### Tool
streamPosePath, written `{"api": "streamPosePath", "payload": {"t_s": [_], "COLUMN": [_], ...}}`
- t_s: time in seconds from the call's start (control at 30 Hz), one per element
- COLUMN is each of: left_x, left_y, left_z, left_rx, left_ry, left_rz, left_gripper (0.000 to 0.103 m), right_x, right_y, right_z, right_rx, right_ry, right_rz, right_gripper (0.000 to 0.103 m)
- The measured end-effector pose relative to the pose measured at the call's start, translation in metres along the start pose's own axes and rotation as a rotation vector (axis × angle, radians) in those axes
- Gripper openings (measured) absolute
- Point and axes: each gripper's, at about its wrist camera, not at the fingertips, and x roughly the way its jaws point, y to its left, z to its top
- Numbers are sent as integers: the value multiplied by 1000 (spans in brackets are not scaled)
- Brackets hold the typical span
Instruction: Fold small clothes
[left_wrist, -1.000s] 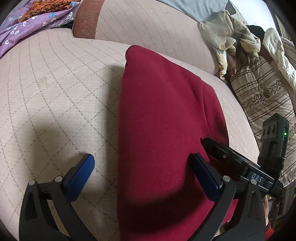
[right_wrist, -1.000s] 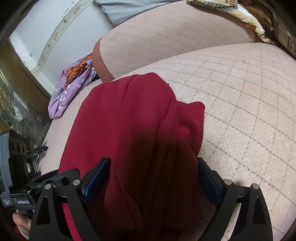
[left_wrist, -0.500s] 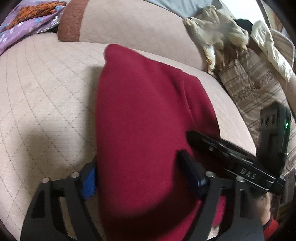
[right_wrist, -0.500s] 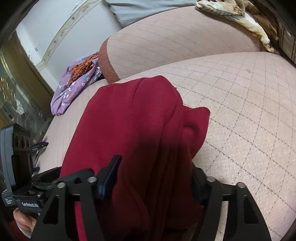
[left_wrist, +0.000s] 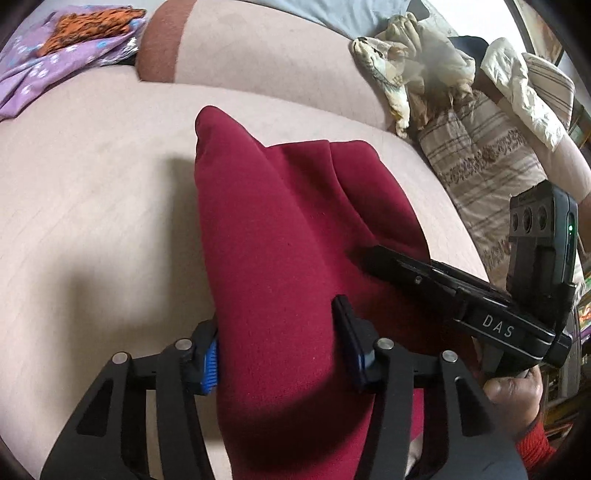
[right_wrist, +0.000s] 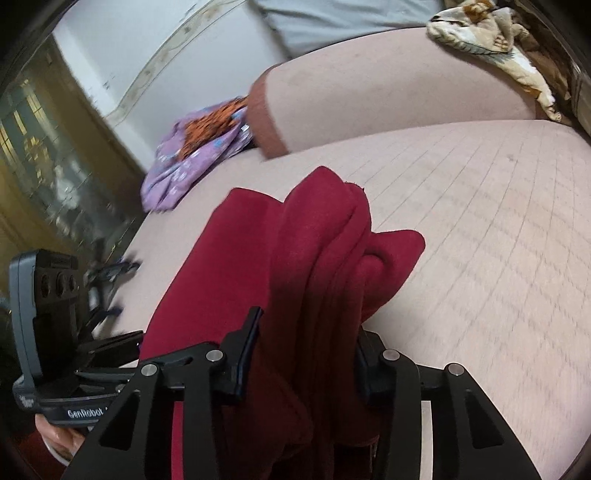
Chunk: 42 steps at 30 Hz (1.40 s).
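Nearest the left wrist camera, left gripper (left_wrist: 279, 349) pinching the dark red fleece garment (left_wrist: 295, 236), blue-padded fingers (left_wrist: 209, 363) pressed into the cloth from both sides. In the right wrist view, right gripper (right_wrist: 306, 354) likewise clamped on the same dark red fleece garment (right_wrist: 295, 258), its far finger mostly buried in the folds. Seen from the left wrist, right gripper body (left_wrist: 461, 291) lying against the garment's right edge. Garment bunched lengthwise into a thick roll between both claws, long axis running away from the cameras, near end held, far end tapering to a rounded tip. Tip apparently just above or resting on the beige quilted sofa seat (left_wrist: 92, 206); contact hard to judge through the blur. Beyond the garment, beige sofa backrest with a rust-brown band (left_wrist: 162, 48). Left of that band, purple flowered cloth with an orange patch (left_wrist: 55, 55). Right of the garment's tip, crumpled cream blanket (left_wrist: 410, 66) and striped pillow (left_wrist: 480, 158).
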Motion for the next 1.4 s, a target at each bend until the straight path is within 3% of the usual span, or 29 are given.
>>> {"api": "streamPosePath", "payload": {"t_s": [0.13, 0.2, 0.27, 0.47, 0.6, 0.73, 1.03, 1.4], "left_x": [-8, -4, -6, -21, -17, -15, -23, -23], "left_y": [-3, -2, -2, -5, -2, -3, 4, 7], "left_z": [-40, -50, -53, -47, -46, -50, -53, -57], "left_rx": [10, 3, -6, 16, 19, 42, 61, 59], "left_ry": [31, 22, -5, -95, -123, -148, -194, -218], "left_rz": [75, 120, 143, 284, 309, 317, 341, 361], "left_gripper": [53, 64, 66, 73, 77, 79, 83, 85], "right_x": [-15, -10, -11, -57, -67, -44, -4, -29], "right_y": [18, 16, 14, 33, 56, 74, 58, 67], "right_z": [-39, -59, -69, -67, -62, -63, -75, -95], "right_rx": [-20, 5, 1, -64, -138, -197, -191, -204], "right_ry": [55, 97, 87, -1, -33, -10, 86, 54], "right_rz": [16, -7, -69, -125, -83, -84, -157, -170], "right_gripper": [44, 50, 57, 57, 57, 55, 43, 48]}}
